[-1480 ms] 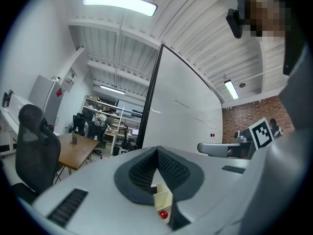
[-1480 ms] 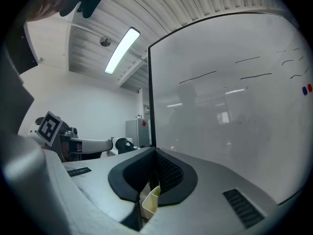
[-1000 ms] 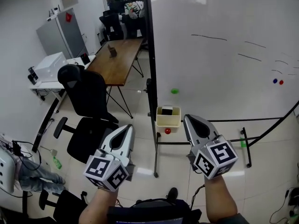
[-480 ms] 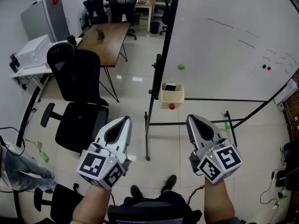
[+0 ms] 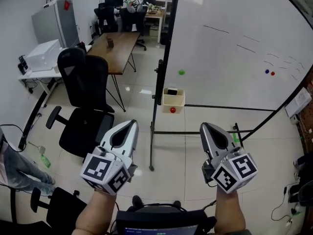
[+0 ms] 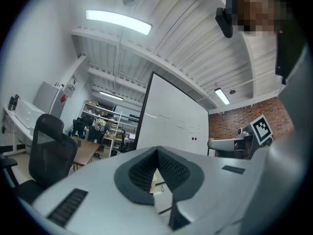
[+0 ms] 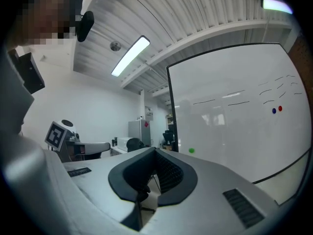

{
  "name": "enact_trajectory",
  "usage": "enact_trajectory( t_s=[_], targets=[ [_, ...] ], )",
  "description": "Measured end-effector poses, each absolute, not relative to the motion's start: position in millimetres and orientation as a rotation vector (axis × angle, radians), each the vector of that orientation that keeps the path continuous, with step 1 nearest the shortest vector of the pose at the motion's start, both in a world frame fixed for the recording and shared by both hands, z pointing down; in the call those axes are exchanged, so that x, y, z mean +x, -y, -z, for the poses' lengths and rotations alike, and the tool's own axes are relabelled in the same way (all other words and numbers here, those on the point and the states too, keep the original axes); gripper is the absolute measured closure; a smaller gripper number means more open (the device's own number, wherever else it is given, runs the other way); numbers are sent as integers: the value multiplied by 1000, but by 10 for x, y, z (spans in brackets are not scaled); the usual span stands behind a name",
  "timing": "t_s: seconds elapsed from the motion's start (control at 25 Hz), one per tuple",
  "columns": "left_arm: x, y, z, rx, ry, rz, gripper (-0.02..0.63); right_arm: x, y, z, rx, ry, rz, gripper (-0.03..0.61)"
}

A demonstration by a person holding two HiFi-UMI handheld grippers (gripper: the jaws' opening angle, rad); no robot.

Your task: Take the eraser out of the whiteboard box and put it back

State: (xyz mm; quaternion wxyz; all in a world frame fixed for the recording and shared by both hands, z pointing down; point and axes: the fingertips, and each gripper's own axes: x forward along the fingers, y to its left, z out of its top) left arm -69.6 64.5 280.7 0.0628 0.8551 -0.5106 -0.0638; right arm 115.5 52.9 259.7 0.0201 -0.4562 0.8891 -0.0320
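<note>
A cream whiteboard box (image 5: 172, 101) hangs at the lower left edge of the whiteboard (image 5: 230, 48). A dark eraser (image 5: 172, 91) lies inside it, and a red magnet (image 5: 172, 110) sits on its front. Both grippers are held level, well short of the box, with floor between them and it. My left gripper (image 5: 132, 123) is to the lower left of the box, shut and empty. My right gripper (image 5: 204, 126) is to the lower right, also shut and empty. In the gripper views the left gripper (image 6: 157, 151) and right gripper (image 7: 155, 152) show pads meeting with nothing between them.
The whiteboard stand's post and foot (image 5: 152, 141) stand on the floor between the grippers. A black office chair (image 5: 83, 89) is on the left, with a wooden table (image 5: 115, 45) behind it. A green magnet (image 5: 181, 72) and a blue and red pair (image 5: 269, 72) are on the board. A person's leg (image 5: 24, 168) shows far left.
The view has pulled back and shifted: the box now sits higher in the picture and farther from the fingertips. Both grippers travelled along with it and stayed shut and empty.
</note>
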Motion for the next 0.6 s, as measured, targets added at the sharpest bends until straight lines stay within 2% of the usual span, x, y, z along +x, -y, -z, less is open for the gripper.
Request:
enact_trajectory(
  t_s=[0.28,0.6],
  targets=[
    [19,-881,-2764,2617,1518,155,586,1739,-796,-2636,-1373,-2773,142,557],
    [330,-975,-2740,2620,1522,145,586,2040,-918,-2553,-1354,-2754,114,557]
  ],
)
